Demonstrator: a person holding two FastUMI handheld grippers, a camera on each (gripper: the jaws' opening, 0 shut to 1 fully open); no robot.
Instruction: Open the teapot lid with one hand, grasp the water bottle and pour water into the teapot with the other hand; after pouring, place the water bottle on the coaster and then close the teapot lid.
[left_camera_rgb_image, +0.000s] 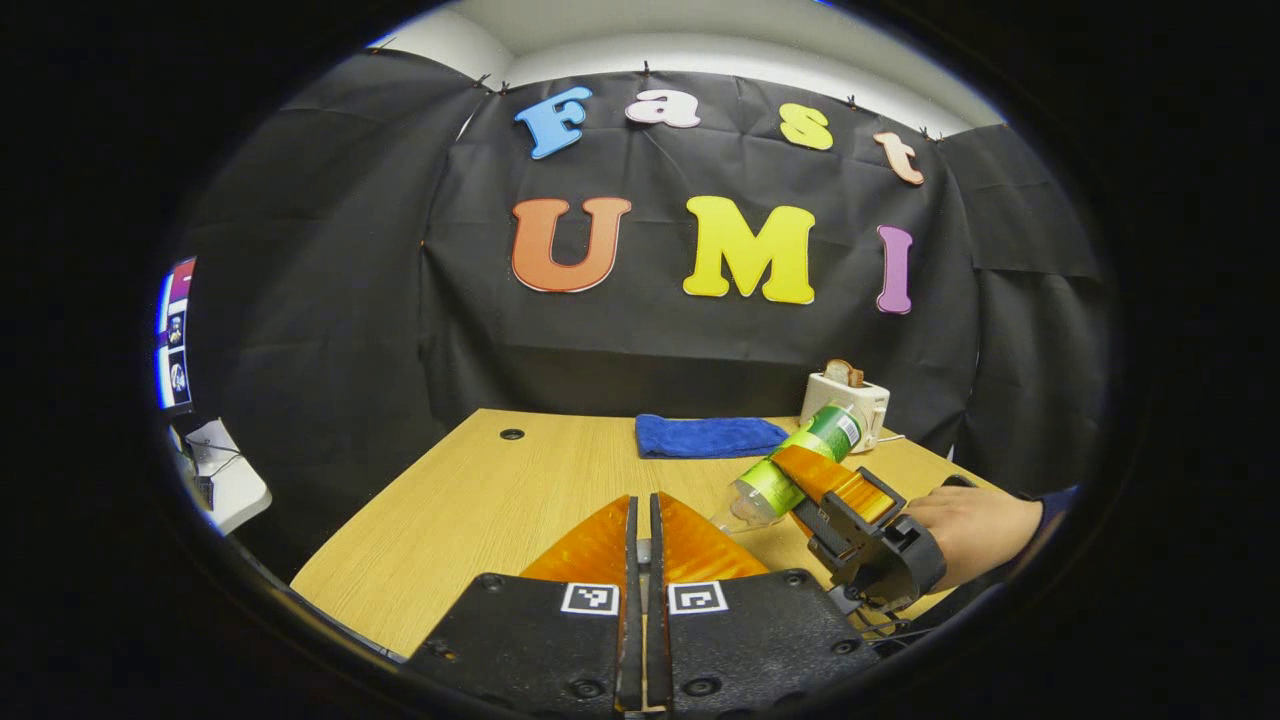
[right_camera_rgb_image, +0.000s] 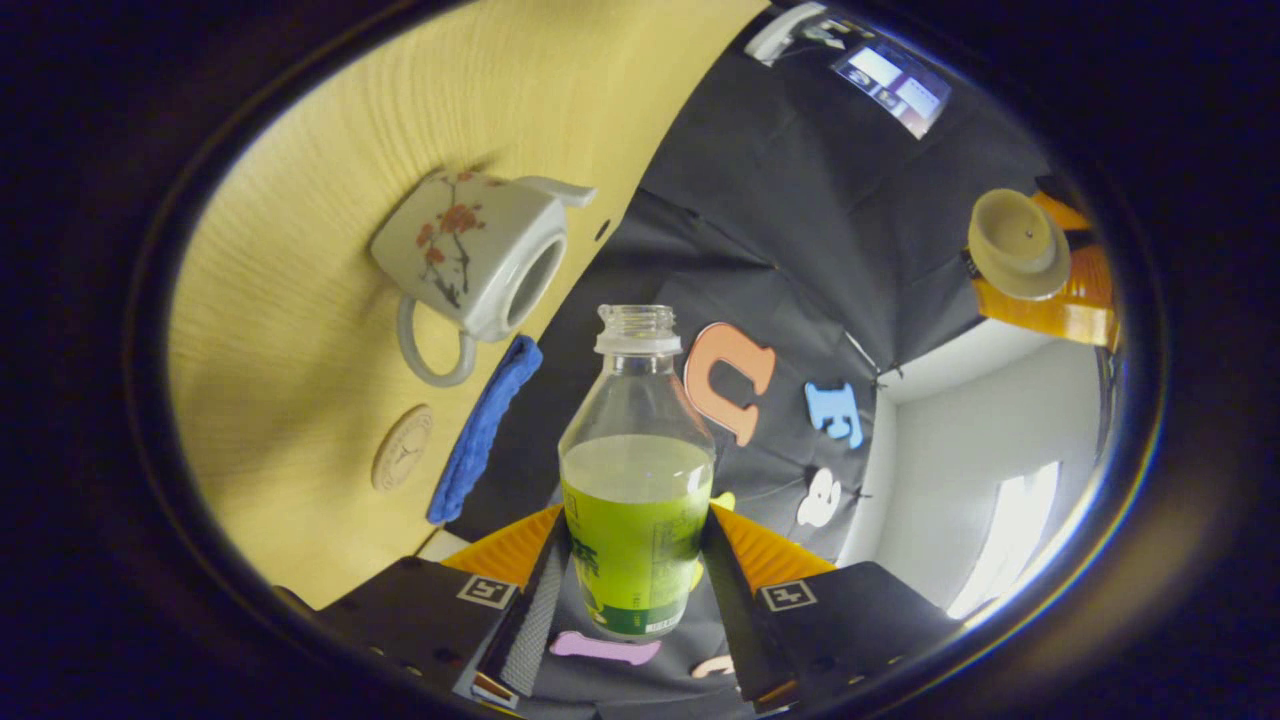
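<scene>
In the right gripper view my right gripper (right_camera_rgb_image: 637, 535) is shut on an uncapped water bottle (right_camera_rgb_image: 637, 480) with a green label, about half full. Beyond its mouth the white flowered teapot (right_camera_rgb_image: 470, 265) stands on the table with its opening bare. A round coaster (right_camera_rgb_image: 402, 447) lies near the teapot's handle. The teapot lid (right_camera_rgb_image: 1015, 245) hangs in the air at the upper right, held by my left gripper (right_camera_rgb_image: 1060, 295). In the left gripper view my left gripper (left_camera_rgb_image: 642, 505) has its fingers pressed together. The right gripper (left_camera_rgb_image: 830, 480) holds the bottle (left_camera_rgb_image: 800, 455) tilted, mouth down to the left.
A blue cloth (left_camera_rgb_image: 705, 436) and a white toaster (left_camera_rgb_image: 845, 400) sit at the table's far edge. The wooden table (left_camera_rgb_image: 470, 500) has a cable hole (left_camera_rgb_image: 512, 434). A person's hand (left_camera_rgb_image: 970, 530) grips the right gripper. A monitor (left_camera_rgb_image: 175, 335) stands off the table's left side.
</scene>
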